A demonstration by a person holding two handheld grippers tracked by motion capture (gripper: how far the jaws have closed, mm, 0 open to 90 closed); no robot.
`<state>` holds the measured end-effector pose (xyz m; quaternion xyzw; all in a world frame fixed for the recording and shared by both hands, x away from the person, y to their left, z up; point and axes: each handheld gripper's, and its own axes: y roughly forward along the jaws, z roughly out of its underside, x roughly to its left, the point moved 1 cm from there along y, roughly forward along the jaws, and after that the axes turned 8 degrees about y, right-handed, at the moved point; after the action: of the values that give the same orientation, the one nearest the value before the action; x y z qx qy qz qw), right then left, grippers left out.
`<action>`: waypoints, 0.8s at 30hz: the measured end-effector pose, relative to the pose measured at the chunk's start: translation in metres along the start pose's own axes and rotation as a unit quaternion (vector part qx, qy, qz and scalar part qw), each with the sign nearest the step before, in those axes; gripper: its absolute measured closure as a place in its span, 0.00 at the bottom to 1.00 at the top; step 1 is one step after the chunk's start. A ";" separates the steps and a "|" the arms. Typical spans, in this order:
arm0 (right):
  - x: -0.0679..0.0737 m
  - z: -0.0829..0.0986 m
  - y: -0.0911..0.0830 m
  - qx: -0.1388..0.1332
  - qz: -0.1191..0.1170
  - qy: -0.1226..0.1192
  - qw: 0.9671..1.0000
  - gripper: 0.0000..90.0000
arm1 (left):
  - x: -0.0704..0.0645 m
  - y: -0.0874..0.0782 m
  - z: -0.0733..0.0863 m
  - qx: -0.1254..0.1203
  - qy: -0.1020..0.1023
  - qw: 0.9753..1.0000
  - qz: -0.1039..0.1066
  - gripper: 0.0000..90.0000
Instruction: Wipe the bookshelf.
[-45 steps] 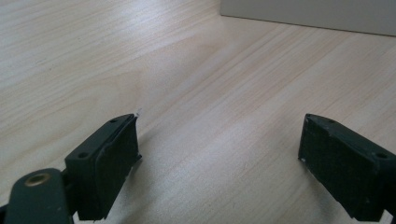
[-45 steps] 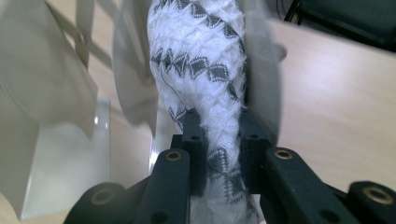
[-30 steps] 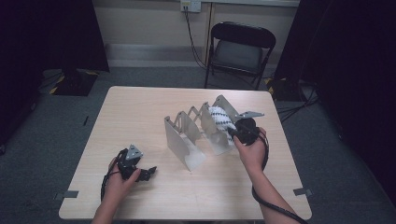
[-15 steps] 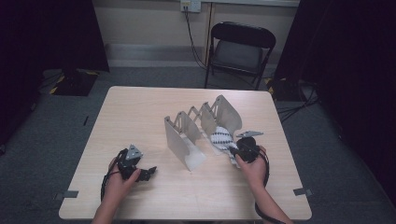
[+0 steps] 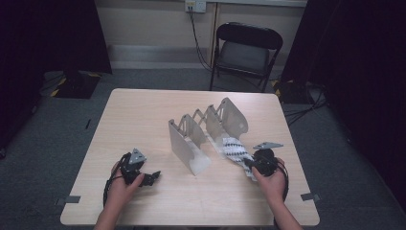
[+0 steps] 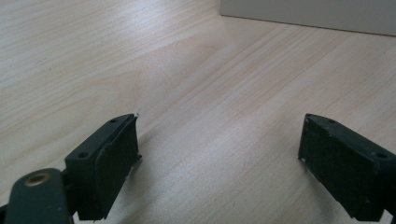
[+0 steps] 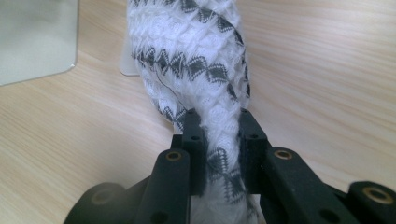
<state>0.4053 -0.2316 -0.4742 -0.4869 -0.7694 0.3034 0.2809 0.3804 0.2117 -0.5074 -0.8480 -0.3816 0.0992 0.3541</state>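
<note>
— How's the light?
— Dim room, dark around the table (image 5: pixel 143 110); soft light from above falls on it, with faint shadows.
— Sharpness?
— High view soft and grainy; close views sharp nearby, blurring farther up the table.

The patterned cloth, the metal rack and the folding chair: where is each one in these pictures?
cloth (image 7: pixel 196 56), right gripper view, on its bunched patterned middle.
rack (image 5: pixel 184 141), high view, on its near upright plate.
chair (image 5: pixel 246 55), high view, on its seat.

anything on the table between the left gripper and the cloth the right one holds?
Yes: in the high view the grey folding rack stands between the left gripper and the patterned cloth.
</note>
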 end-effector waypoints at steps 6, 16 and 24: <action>-0.028 0.002 -0.018 -0.009 0.021 0.030 0.999 0.86 | 0.000 0.000 0.000 -0.001 -0.001 1.000 0.000 0.13; -0.045 -0.028 -0.043 -0.037 0.045 0.035 0.998 0.86 | 0.000 0.000 0.000 -0.001 -0.001 1.000 0.000 0.13; -0.047 -0.065 -0.061 -0.061 0.066 0.032 0.995 0.87 | 0.000 0.000 0.000 -0.001 -0.001 1.000 0.000 0.13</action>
<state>0.4344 -0.2832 -0.3924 -0.5626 -0.7431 0.2579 0.2543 0.3804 0.2115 -0.5075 -0.8482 -0.3821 0.0999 0.3529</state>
